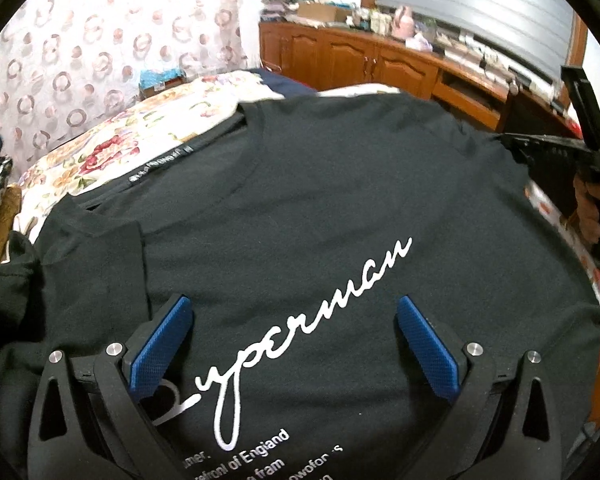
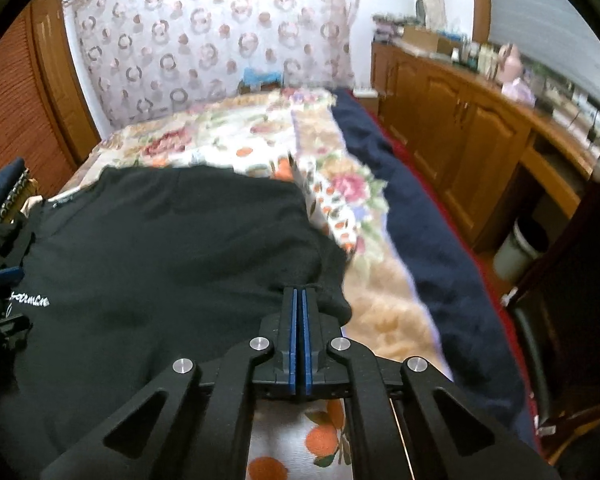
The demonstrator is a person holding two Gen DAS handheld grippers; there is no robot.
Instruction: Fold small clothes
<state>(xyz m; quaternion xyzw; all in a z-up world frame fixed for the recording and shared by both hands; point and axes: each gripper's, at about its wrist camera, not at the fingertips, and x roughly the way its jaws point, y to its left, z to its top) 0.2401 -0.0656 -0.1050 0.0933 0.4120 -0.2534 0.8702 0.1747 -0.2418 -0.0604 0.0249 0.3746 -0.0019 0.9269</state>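
A black T-shirt (image 1: 300, 200) with white "Superman" script lies spread, front up, on a flowered bedspread (image 1: 112, 148). My left gripper (image 1: 292, 304) hangs open just over the print, its blue pads (image 1: 160, 344) wide apart with nothing pinched between them. In the right wrist view the shirt (image 2: 160, 248) fills the left half. My right gripper (image 2: 299, 294) is shut, blue pads together, on the shirt's right edge, where the cloth bunches around the tips. From the left wrist view, that gripper (image 1: 518, 146) shows at the shirt's far right edge with a hand behind it.
The bedspread (image 2: 340, 200) and a dark blue blanket (image 2: 420, 220) run along the bed's right side. A wooden cabinet (image 2: 460, 120) with clutter on top lines the wall. A patterned curtain (image 2: 204, 40) hangs behind the bed. A small bin (image 2: 520, 248) stands on the floor.
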